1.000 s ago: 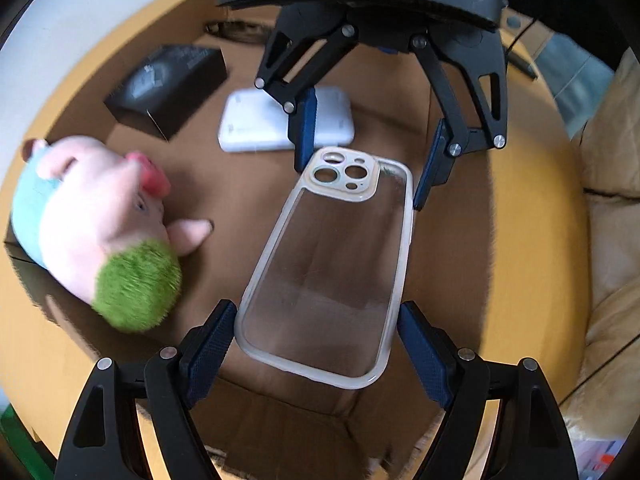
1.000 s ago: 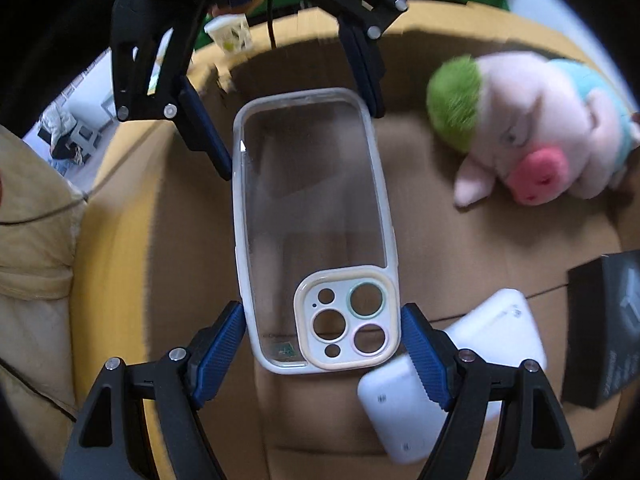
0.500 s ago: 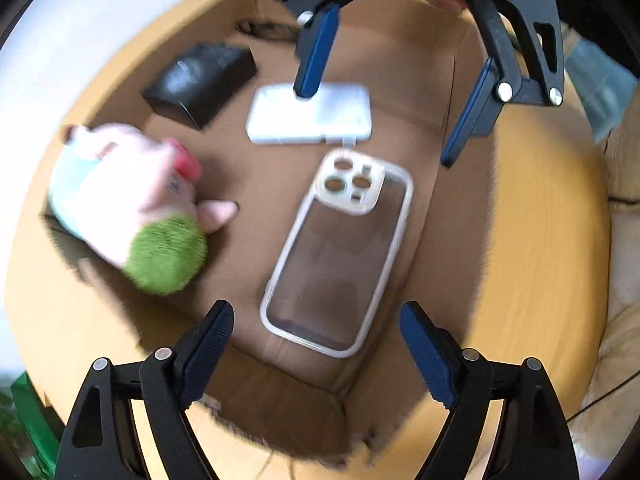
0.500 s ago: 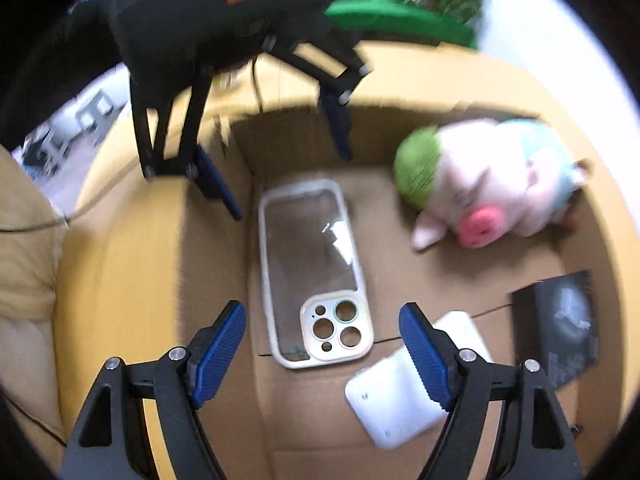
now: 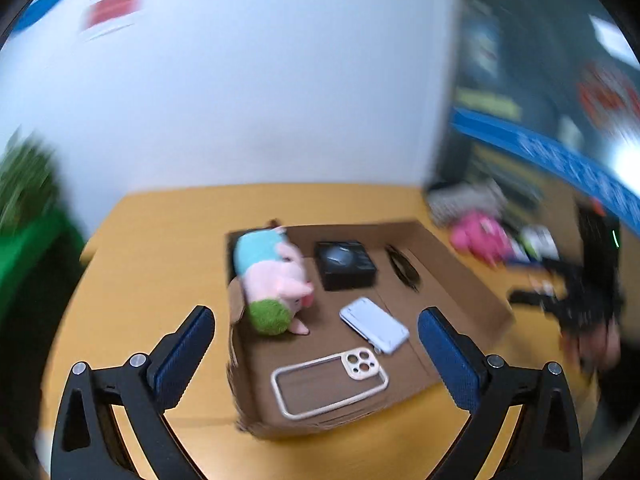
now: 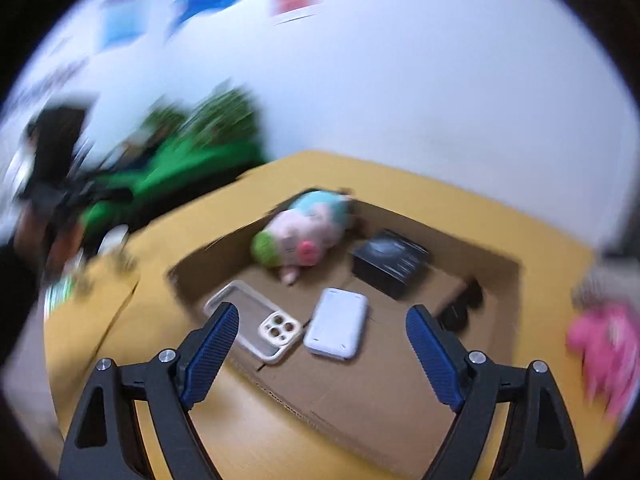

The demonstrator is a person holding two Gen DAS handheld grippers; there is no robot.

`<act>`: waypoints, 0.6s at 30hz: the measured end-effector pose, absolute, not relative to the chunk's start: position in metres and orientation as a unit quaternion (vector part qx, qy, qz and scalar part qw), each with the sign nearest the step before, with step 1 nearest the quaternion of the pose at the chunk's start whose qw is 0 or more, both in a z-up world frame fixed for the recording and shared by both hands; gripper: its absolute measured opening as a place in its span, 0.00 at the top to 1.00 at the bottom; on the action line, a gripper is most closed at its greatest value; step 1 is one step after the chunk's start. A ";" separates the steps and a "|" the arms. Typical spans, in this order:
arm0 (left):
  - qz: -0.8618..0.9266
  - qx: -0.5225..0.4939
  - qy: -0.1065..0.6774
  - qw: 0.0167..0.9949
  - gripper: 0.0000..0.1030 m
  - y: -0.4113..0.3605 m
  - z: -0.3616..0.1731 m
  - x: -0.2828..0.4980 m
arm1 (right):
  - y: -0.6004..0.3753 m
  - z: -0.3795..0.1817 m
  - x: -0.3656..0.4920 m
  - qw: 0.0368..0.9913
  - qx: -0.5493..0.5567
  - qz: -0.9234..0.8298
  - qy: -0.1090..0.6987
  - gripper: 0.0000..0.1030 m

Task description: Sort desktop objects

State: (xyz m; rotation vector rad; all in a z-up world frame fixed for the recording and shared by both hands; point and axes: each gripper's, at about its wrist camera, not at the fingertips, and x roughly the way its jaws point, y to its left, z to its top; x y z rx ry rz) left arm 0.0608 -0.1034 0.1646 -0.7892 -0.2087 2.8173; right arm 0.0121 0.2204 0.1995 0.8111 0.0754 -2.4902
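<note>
Now both grippers — left gripper [image 5: 316, 346], right gripper [image 6: 322, 344] — spread, empty; phone case [image 5: 330, 380] flat in cardboard box [image 5: 472, 280], probably sorted there — blurry.

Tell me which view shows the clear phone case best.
Left wrist view: the phone case lies whole and unobstructed in the box, between the open gripper's fingers. In the right wrist view the case is partly hidden behind a finger of the right gripper.
</note>
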 end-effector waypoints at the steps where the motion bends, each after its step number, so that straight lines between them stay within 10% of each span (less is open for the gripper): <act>1: 0.955 -0.266 -0.098 0.082 0.00 -0.104 0.152 0.062 | 0.228 0.189 0.010 0.237 0.308 -0.921 -0.010 0.15; 18: 0.957 -0.288 -0.005 -0.027 0.00 0.003 0.035 0.046 | 0.220 0.081 0.005 0.027 0.316 -0.948 -0.001 0.14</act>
